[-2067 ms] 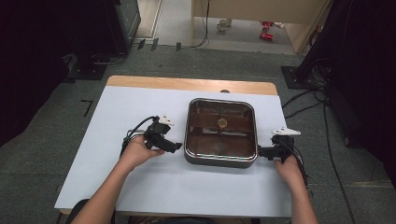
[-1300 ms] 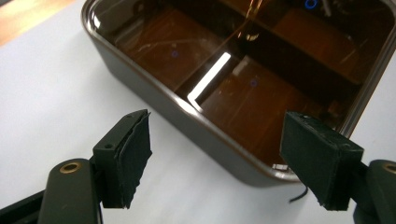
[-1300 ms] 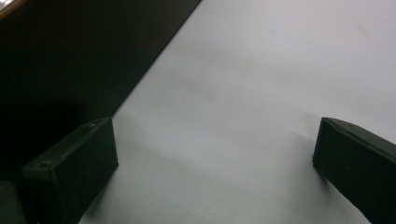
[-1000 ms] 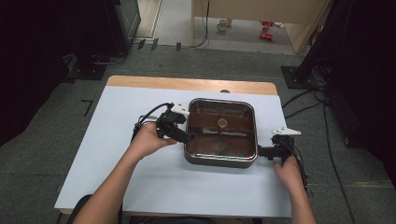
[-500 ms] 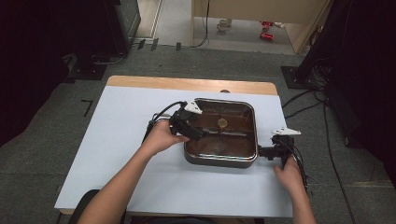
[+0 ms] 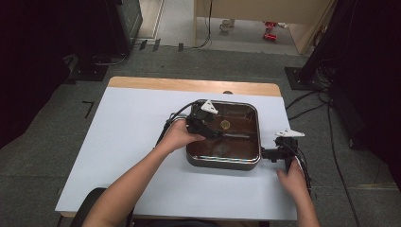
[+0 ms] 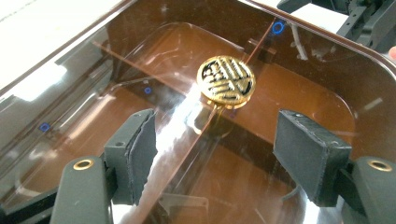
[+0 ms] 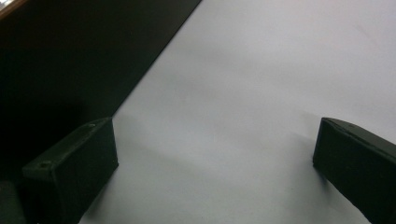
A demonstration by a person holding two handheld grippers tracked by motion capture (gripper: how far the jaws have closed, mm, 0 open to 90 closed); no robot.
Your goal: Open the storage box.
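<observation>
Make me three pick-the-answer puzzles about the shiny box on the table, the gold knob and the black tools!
1. Where is the gold knob?
A. middle of the glass lid
B. on the floor
C. in the right tool

2. How many gold knobs are there?
A. three
B. one
C. five

3. How is the left tool?
A. shut on the knob
B. open, short of the knob
C. lying on the floor

Answers:
1 A, it sits mid-lid in the high view.
2 B, a single knob shows.
3 B, its jaws have just been closing but stand apart with nothing between them.
</observation>
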